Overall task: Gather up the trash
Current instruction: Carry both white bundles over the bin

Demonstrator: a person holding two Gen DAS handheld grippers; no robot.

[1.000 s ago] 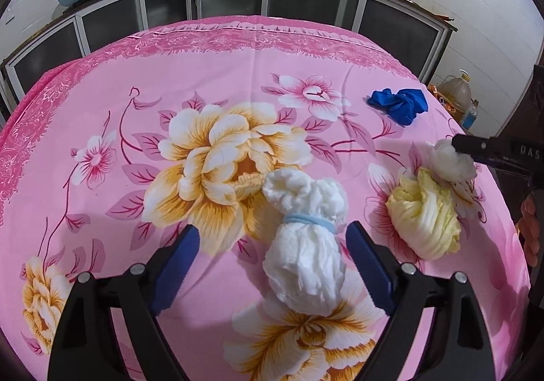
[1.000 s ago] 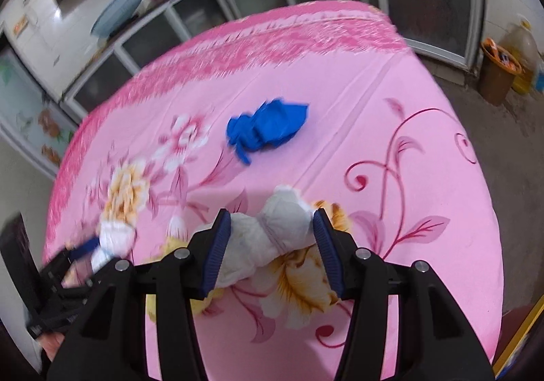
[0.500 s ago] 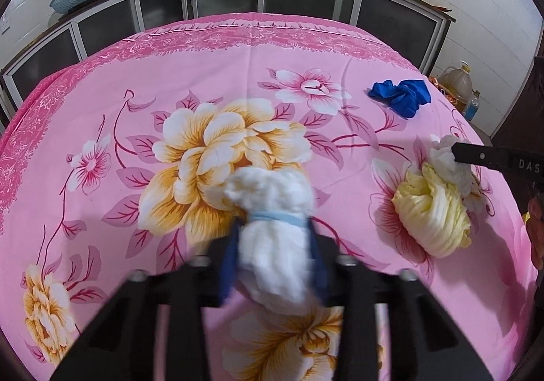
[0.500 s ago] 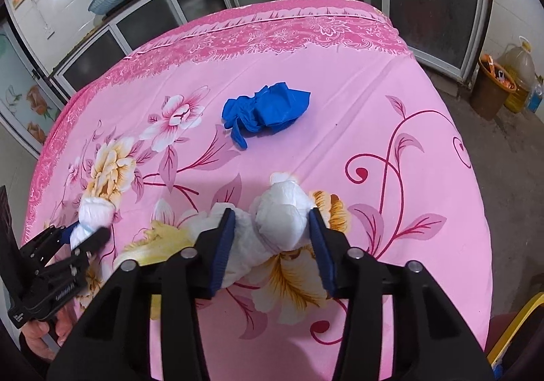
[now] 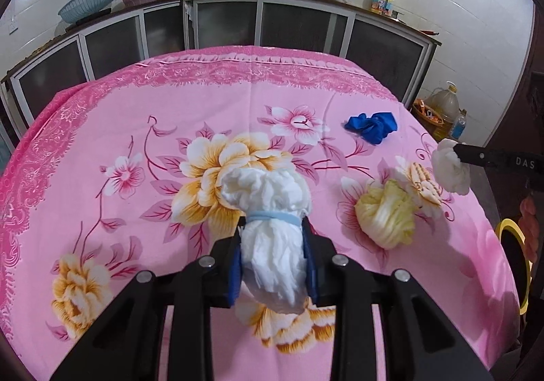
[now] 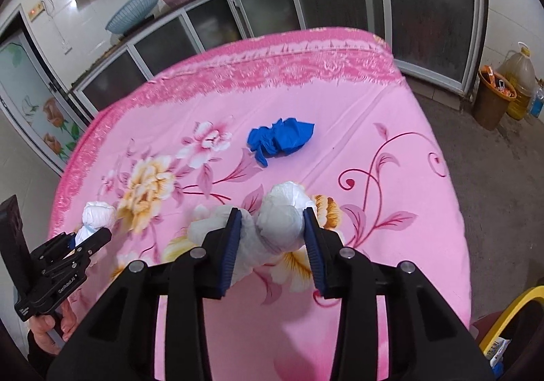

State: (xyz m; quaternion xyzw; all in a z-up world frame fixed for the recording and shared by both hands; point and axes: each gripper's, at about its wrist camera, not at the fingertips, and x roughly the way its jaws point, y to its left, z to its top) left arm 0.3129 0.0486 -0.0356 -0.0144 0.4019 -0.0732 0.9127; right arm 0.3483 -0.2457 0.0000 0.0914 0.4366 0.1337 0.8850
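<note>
My left gripper is shut on a white tissue wad tied with a light blue band, held just above the pink floral tablecloth. The jaws of my right gripper are closing, and both pads press on a crumpled white wad lifted off the cloth. A crumpled blue glove lies farther back on the table. A yellowish cabbage leaf lies near the right edge. Each gripper also shows in the other's view: the right gripper and the left gripper.
A yellow-rimmed bin stands beside the table's near right edge. On the floor at the far right are a brown bin and an oil jug. Glass-fronted kitchen cabinets run behind the table. A hand holds the left gripper.
The left gripper's jaws went from wide open to shut on the banded wad. Both grippers have risen with their wads, and the right jaws have narrowed on theirs.
</note>
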